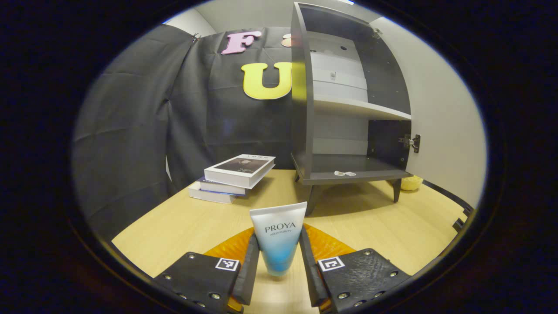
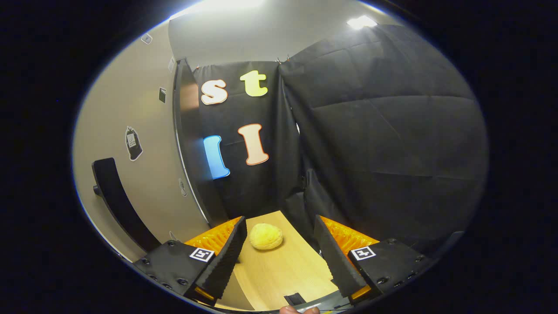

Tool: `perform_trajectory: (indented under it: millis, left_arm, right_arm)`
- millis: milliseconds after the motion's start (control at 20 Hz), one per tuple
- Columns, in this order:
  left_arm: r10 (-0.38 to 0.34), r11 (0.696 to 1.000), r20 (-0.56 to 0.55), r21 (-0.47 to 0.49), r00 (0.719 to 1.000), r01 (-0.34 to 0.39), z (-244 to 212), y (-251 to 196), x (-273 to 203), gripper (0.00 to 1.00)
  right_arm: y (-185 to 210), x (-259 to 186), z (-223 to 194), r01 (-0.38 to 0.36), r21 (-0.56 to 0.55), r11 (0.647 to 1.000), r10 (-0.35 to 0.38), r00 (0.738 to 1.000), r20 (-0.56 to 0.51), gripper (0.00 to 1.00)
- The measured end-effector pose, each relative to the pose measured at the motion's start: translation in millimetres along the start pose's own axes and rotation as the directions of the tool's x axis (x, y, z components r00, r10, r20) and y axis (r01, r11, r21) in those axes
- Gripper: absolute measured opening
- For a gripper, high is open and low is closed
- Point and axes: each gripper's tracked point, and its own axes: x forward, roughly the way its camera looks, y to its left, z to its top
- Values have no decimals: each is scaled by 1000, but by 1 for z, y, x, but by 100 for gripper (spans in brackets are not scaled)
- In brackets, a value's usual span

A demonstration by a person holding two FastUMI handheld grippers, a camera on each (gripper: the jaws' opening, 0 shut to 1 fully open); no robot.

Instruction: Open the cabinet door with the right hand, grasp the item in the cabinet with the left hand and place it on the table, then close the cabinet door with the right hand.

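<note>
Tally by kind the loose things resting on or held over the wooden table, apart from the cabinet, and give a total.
Books, stacked: 3
Tube, between the left gripper's fingers: 1
Yellow sponge-like ball: 1
Total: 5

Left gripper (image 1: 279,266) clamps both fingers on the tube (image 1: 279,237), held upright; right gripper (image 2: 279,257) hangs wide open.

Pale walls (image 1: 440,109), black cloth backdrop (image 2: 383,131), wooden table (image 1: 392,226), ceiling light (image 2: 361,22).
</note>
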Motion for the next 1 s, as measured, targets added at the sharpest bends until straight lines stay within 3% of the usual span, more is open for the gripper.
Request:
perform_trajectory:
  millis: [100,200,250,350,600,650,750,800,900,950,1000]
  left_arm:
    - [-27,1000,8,7,1000,27,-11,-4,0,51]
    - [-36,999,-4,13,999,36,-23,-2,-1,51]
    - [-39,999,-8,8,999,39,-28,-1,-3,51]
    - [-44,999,-15,-4,999,44,-36,1,-4,52]
    - [-76,997,-9,10,997,76,-38,2,-8,55]
    - [-89,996,-11,18,996,89,-39,0,-9,54]
    - [-105,994,-10,25,994,105,-37,0,-10,55]
    - [-108,994,-4,23,994,108,-33,1,-10,54]
    - [-120,993,16,18,993,119,-19,1,-15,82]
    - [-129,992,24,17,991,129,-11,-1,-18,89]
    - [-130,991,36,22,991,130,0,0,-22,89]
  right_arm:
    - [0,-1,-3,24,-21,999,-24,1000,-4,98]
    - [5,-3,-9,34,-46,998,-35,999,-16,98]
    - [8,-3,-11,39,-58,998,-40,999,-20,92]
    - [13,-2,-17,50,-61,997,-52,998,-29,98]
    - [5,-6,-28,104,-31,994,-105,993,-52,97]
    - [3,-7,-26,113,-26,993,-114,992,-45,92]
    - [-2,-7,-24,130,-30,991,-131,991,-35,92]
    - [-4,-6,-24,135,-39,990,-136,990,-34,97]
    - [-5,-8,-25,138,-59,989,-139,990,-28,92]
    - [-6,-8,-27,136,-66,989,-138,990,-26,97]
    - [-7,-6,-30,132,-70,989,-135,990,-28,97]
